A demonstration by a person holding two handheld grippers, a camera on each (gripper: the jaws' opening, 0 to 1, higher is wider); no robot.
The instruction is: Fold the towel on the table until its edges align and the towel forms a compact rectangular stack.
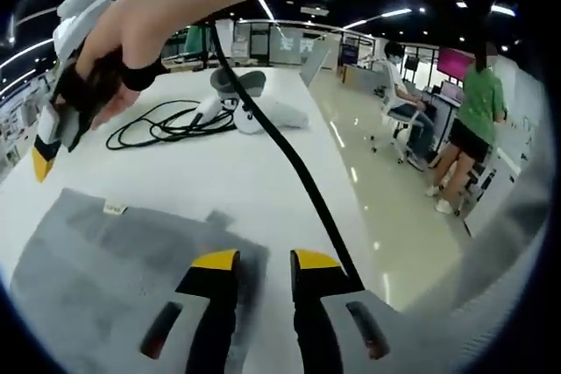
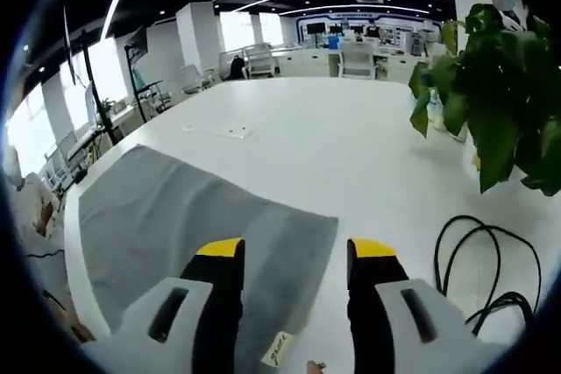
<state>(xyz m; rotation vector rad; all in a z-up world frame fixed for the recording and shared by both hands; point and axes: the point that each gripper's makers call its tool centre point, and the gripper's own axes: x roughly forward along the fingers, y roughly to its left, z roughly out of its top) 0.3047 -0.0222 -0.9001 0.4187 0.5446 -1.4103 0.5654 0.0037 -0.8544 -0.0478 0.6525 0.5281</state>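
We see the grey towel [image 2: 184, 234] lying flat on the white table [image 2: 351, 146], at nine o'clock of the black cable [image 2: 482, 260]. Our left gripper [image 1: 266, 262] stands slightly parted over its edge, the right gripper [image 2: 295, 249] wide apart above it; both hold nothing.

No legible text, labels or numbers anywhere.

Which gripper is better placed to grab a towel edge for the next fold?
Probably the left gripper: its open jaws hang low over the towel edge. The right gripper is open over the towel too, but looks higher.
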